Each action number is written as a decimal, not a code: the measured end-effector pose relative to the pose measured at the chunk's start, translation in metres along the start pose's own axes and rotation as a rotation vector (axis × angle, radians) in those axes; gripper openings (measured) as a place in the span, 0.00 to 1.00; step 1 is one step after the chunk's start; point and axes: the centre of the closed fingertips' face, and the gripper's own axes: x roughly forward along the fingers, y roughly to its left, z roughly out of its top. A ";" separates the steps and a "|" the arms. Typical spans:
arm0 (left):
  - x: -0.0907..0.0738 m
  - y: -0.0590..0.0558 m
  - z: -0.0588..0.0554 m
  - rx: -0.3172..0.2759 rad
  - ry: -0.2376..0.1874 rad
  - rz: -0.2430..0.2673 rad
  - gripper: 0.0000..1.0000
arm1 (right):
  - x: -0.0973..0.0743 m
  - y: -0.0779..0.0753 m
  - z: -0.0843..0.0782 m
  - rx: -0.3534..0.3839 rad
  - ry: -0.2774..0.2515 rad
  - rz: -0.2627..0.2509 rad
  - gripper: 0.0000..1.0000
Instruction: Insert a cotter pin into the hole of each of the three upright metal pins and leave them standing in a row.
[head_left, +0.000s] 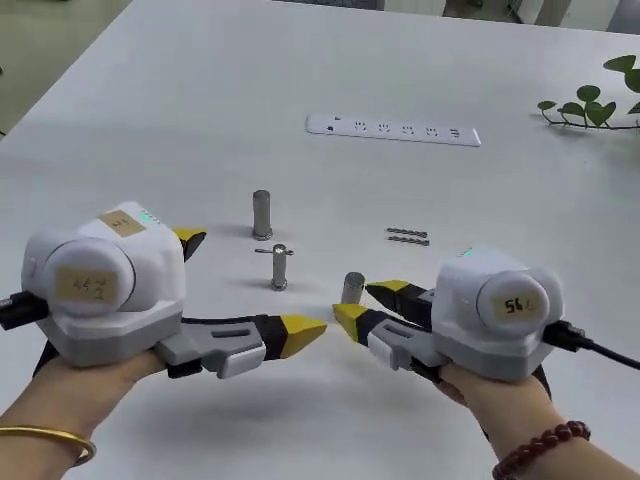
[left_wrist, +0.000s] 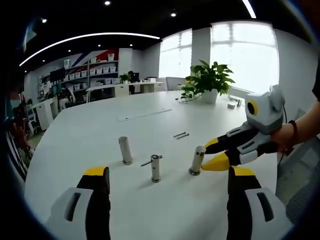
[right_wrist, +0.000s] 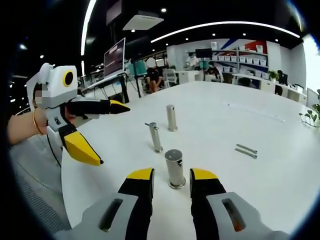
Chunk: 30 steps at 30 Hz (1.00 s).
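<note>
The left gripper (head_left: 247, 286) is hovering with its jaws spread wide and empty, facing the bare far metal pin (head_left: 262, 213) and the middle metal pin (head_left: 280, 267), which is already carrying a fitted cotter pin (head_left: 272, 250). The right gripper (right_wrist: 172, 174) is straddling the nearest metal pin (right_wrist: 174, 162) with its jaws partly open and a gap showing on either side. It should probably be closing low and gently, keeping that pin upright and its hole clear, while two loose cotter pins (head_left: 408, 236) are lying on the table (head_left: 320, 60) further right, awaiting pickup.

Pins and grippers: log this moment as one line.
left gripper: open, empty | right gripper: open, fingers flank near pin | middle pin: cotter in | far pin: bare | spare cotters: two
</note>
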 end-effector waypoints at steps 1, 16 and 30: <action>0.000 0.000 0.001 0.012 -0.002 0.006 0.99 | -0.002 0.000 0.000 -0.004 0.002 0.006 0.25; 0.001 0.000 0.000 0.014 -0.001 0.008 0.97 | -0.018 -0.036 0.012 -0.053 0.053 0.041 0.26; 0.006 -0.012 -0.002 0.012 0.009 -0.033 0.95 | -0.004 -0.091 0.021 -0.097 0.135 0.012 0.24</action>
